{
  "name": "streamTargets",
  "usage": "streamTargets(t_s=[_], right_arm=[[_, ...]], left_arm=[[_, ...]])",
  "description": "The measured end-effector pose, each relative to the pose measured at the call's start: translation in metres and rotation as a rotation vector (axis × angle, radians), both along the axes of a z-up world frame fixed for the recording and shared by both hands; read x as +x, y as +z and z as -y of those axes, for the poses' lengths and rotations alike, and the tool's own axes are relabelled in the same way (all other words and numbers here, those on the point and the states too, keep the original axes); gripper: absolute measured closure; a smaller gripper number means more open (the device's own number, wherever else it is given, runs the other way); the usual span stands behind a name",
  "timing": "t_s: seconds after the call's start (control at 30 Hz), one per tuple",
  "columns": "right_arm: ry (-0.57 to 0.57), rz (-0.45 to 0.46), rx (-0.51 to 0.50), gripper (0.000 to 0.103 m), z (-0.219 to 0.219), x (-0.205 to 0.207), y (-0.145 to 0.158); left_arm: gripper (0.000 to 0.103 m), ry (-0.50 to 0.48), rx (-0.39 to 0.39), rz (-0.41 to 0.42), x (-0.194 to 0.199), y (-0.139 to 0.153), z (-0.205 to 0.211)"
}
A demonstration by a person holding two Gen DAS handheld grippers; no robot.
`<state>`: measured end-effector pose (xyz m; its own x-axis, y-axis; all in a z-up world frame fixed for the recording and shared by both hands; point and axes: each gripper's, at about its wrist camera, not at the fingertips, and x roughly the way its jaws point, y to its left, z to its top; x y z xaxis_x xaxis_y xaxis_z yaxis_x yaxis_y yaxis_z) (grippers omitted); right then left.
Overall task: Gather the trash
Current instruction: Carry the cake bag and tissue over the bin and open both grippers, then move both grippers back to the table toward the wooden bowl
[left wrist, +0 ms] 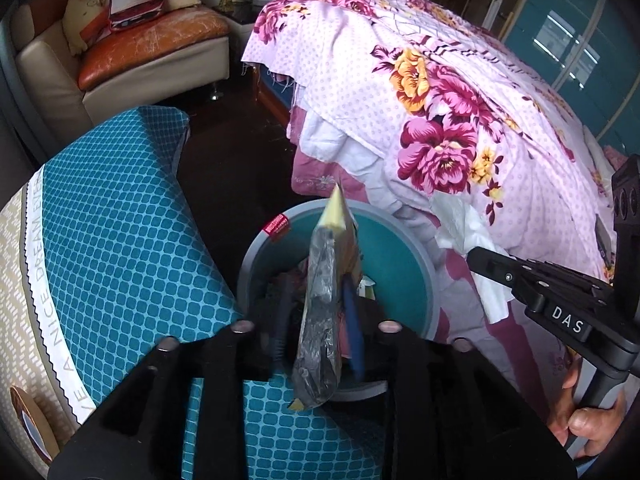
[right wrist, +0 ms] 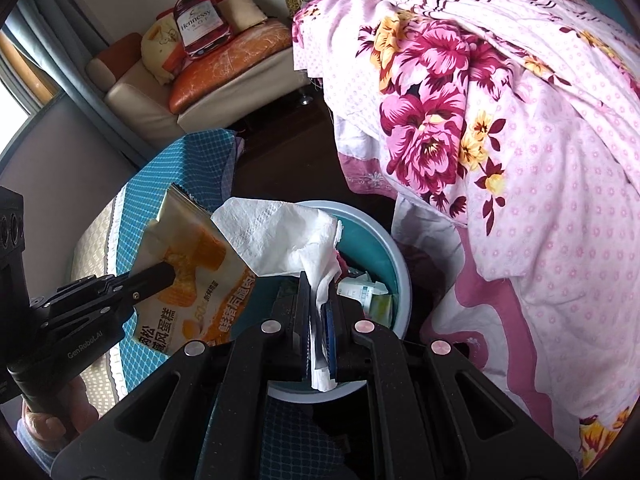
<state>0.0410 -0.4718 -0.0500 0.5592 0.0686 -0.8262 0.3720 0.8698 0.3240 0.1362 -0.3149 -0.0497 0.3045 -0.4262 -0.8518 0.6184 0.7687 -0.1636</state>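
Above the round teal trash bin (left wrist: 404, 256), w/ cartons and scraps inside, both grippers hang side by side. Left gripper (left wrist: 320, 320) is about half open; a glossy snack wrapper (right wrist: 192, 276), orange-yellow w/ silver inner side, stands edge-on btwn its fingers. Right gripper (right wrist: 320, 320) is clamped tight on a crumpled white tissue (right wrist: 288, 236). Floral quilt (left wrist: 440, 128) drapes at right, quilted teal cushion (left wrist: 120, 216) at left.

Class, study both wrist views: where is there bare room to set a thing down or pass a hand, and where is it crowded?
Free: the teal cushion top left of the bin, and the dark floor strip between cushion and floral bedspread. Crowded: the bin mouth, where the left gripper with a snack wrapper and the right gripper pinching a tissue meet above trash.
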Motion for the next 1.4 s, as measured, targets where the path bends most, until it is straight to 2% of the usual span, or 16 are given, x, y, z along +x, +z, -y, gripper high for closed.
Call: streamTargets(t_s=[0.03,0.07,0.13,0.37,0.47,0.53,0.57,0.67,0.8,0.97,1.4], right_arm=[[0.003,-0.005,-0.001,0.096,-0.001,0.002,-0.001],[0.006,-0.009,-0.002,0.096,-0.002,0.004,-0.002],[0.011,-0.017,-0.005,0.096,-0.005,0.007,-0.004],[0.031,-0.044,-0.016,0.094,-0.021,0.019,-0.008],[0.043,-0.071,-0.013,0.089,-0.028,0.026,-0.012],[0.043,-0.084,-0.014,0.046,-0.033,0.029,-0.014],[0.045,-0.090,-0.017,0.041,-0.035,0.030,-0.015],[0.042,-0.104,0.000,0.040,-0.041,0.032,-0.016],[0.049,-0.104,0.004,0.031,-0.051,0.033,-0.013],[0.080,-0.098,-0.007,0.030,-0.073,0.036,-0.005],[0.282,-0.122,0.004,0.027,-0.176,0.056,0.009]], left_arm=[[0.027,0.016,0.001,0.010,0.001,0.000,-0.003],[0.023,0.032,-0.004,0.026,0.001,0.000,-0.008],[0.021,0.046,-0.007,0.037,0.003,0.000,-0.016],[0.016,0.081,-0.006,-0.005,0.012,-0.007,-0.045],[0.014,0.085,-0.003,-0.019,0.012,-0.009,-0.055],[0.013,0.088,-0.004,-0.027,0.012,-0.010,-0.063],[0.013,0.091,-0.006,-0.030,0.011,-0.010,-0.067],[0.013,0.102,-0.012,-0.039,0.010,-0.011,-0.078],[0.013,0.125,-0.021,-0.048,0.009,-0.011,-0.098],[0.013,0.159,-0.027,-0.049,0.006,-0.007,-0.130],[0.013,0.311,-0.034,-0.046,-0.010,-0.001,-0.261]])
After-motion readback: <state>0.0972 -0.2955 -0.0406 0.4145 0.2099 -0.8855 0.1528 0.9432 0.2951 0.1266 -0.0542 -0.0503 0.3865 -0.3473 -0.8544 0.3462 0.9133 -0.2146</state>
